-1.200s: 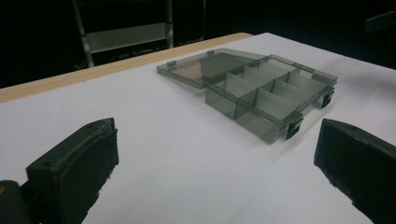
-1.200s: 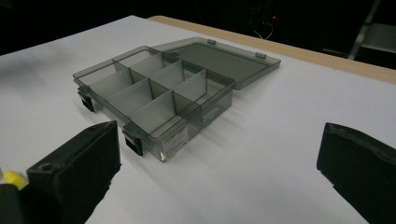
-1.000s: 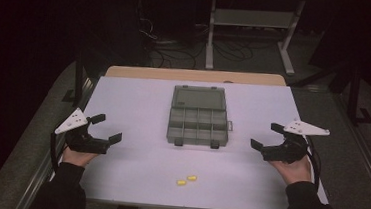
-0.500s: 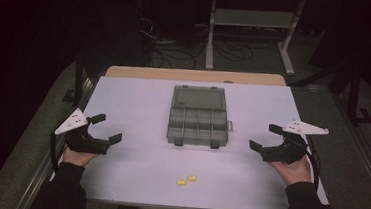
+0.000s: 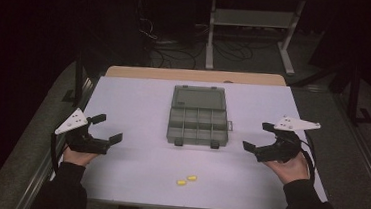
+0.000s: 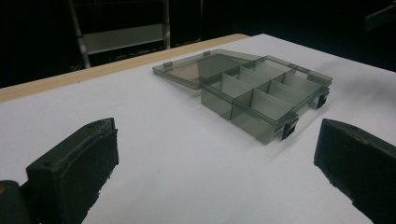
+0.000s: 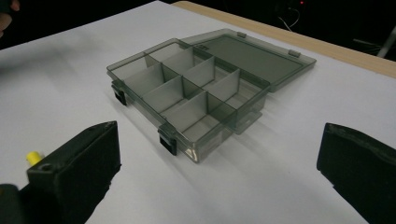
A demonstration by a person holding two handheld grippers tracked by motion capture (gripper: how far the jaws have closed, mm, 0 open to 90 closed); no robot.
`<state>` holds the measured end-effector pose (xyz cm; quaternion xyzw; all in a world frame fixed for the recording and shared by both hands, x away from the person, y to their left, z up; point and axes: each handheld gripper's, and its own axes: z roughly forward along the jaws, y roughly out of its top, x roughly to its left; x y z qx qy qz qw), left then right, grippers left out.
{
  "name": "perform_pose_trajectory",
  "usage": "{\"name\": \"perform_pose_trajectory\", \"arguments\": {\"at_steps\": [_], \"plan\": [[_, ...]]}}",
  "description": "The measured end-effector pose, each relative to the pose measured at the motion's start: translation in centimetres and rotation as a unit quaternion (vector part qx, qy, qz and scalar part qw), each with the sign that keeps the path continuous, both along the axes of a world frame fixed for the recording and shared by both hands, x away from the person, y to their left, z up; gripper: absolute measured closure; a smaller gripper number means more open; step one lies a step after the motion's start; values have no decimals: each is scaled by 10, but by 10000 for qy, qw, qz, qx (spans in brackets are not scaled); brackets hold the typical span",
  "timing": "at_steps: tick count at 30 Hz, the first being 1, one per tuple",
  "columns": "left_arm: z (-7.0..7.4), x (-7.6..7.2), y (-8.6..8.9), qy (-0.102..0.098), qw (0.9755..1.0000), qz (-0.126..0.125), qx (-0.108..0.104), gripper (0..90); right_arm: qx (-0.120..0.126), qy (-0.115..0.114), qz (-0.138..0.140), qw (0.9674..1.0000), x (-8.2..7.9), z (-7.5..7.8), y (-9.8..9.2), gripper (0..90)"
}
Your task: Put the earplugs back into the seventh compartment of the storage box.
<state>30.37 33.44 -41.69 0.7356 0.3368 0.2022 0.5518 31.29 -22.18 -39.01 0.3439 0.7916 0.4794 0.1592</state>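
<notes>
In the high view, your compartment box (image 5: 197,116) lies open at the frame's centre on the table (image 5: 138,101), between your left gripper (image 5: 102,133) and right gripper (image 5: 258,140), both wide open and empty. Two yellow pieces (image 5: 186,180) lie below it.

In the left gripper view, the box (image 6: 252,88) sits upper right, beyond the spread jaws.

In the right gripper view, it (image 7: 201,98) lies centre, one yellow piece (image 7: 32,157) at the left jaw.

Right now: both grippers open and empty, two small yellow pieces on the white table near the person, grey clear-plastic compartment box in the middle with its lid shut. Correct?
Not quite: the grey clear-plastic compartment box has its lid open, laid flat behind the compartments, as the right gripper view shows. The rest holds: left gripper and right gripper open and empty, two small yellow pieces on the white table near the person.
</notes>
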Motion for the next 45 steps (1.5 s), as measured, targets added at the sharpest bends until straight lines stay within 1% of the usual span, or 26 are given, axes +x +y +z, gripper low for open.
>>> {"name": "perform_pose_trajectory", "arguments": {"at_steps": [1,2,5,7,8,9,10,12,13,14,16,18,20,21,28,29,30,31,34,35,38,39,41,42,43,45], "plan": [[0,0,0,0,10000,0,0,0,0,0,0,10000,0,0,0,0],[0,0,0,-7,10000,-5,-2,0,-64,15,77,9999,1,3,5,0],[0,0,0,0,10000,5,-5,0,-117,10,193,9997,2,7,12,0],[0,0,0,12,10000,5,11,0,-207,60,283,9994,2,9,19,0],[0,0,0,12,10000,5,11,0,-207,60,283,9994,2,9,19,0],[0,0,0,16,10000,-3,16,0,-303,50,380,9988,2,11,26,0],[0,0,0,16,10000,-3,16,0,-303,50,380,9988,2,11,26,0],[0,0,0,15,10000,-6,26,0,-373,54,505,9980,1,13,35,0],[0,0,0,15,10000,-6,26,0,-373,54,505,9980,1,13,35,0],[0,0,0,21,10000,-5,24,0,-413,80,596,9973,2,13,41,0],[0,0,0,7,10000,-3,8,0,-465,104,669,9966,2,13,46,0],[0,0,0,13,10000,-4,12,0,-539,166,722,9958,3,13,51,0],[0,0,0,23,10000,-18,10,0,-559,188,748,9955,4,12,54,0],[0,-1,0,18,10000,-28,19,0,-627,267,807,9944,4,10,59,0],[0,-1,0,23,10000,-32,23,0,-741,333,971,9919,5,7,70,0],[0,0,-1,21,10000,-43,28,0,-754,379,1047,9909,6,7,74,0],[0,0,-1,21,10000,-43,28,0,-754,379,1047,9909,6,7,74,0],[0,-1,-1,26,10000,-33,21,0,-805,410,1107,9897,6,6,79,0],[0,0,-1,26,10000,-35,35,0,-833,420,1158,9889,6,5,83,0],[0,0,-1,24,10000,-36,42,0,-866,444,1227,9877,6,4,87,0],[0,-1,-1,20,10000,-37,50,0,-897,471,1279,9866,6,2,92,0],[0,-1,-1,22,10000,-41,51,0,-951,492,1339,9852,6,0,97,0],[0,-1,-1,21,10000,-43,58,0,-990,525,1382,9841,6,-1,100,0],[0,-1,-1,21,10000,-43,58,0,-990,525,1382,9841,6,-1,100,0],[0,-1,-1,21,10000,-45,59,0,-1038,528,1445,9826,6,-2,104,0],[0,-1,-1,18,10000,-44,54,0,-1055,540,1467,9821,5,-3,106,0]]}}
